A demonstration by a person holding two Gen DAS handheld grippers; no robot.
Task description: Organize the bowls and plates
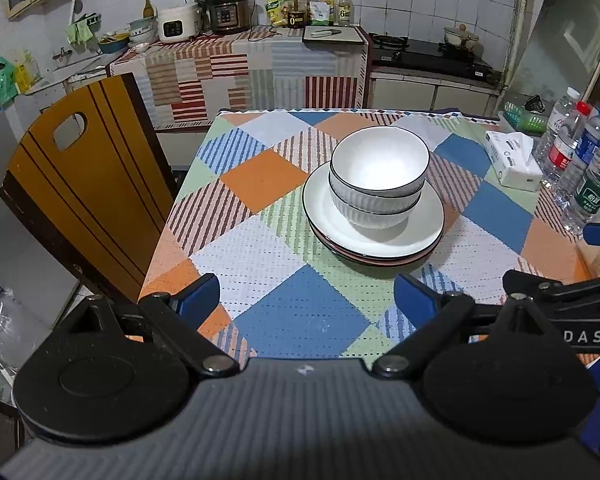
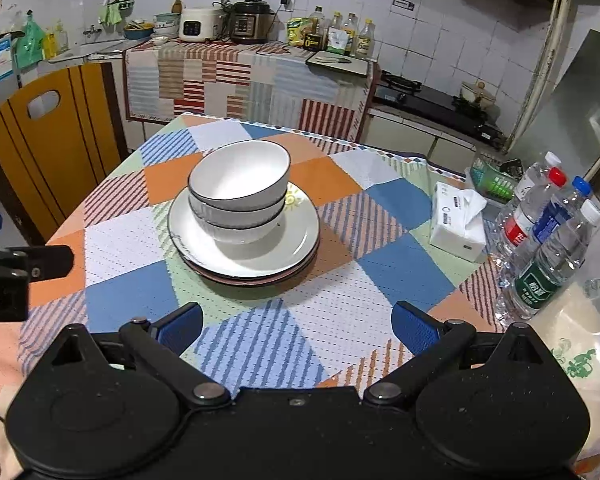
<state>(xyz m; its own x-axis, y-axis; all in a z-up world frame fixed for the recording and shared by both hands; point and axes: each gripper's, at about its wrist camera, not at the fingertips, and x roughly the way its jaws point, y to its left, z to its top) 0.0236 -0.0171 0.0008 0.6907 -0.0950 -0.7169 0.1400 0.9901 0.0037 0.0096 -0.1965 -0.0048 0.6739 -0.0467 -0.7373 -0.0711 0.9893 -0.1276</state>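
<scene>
White bowls with dark rims are nested in a stack on a white plate. That plate lies on darker reddish plates near the middle of the patchwork tablecloth. My left gripper is open, low over the table's near edge, well short of the stack. My right gripper is open too, with nothing between its blue fingers, also short of the stack. Part of the right gripper shows at the right of the left wrist view, and part of the left gripper at the left of the right wrist view.
A tissue pack and several water bottles stand at the table's right side. A yellow-brown chair is at the left. Behind is a counter with cookers, bottles and a stove.
</scene>
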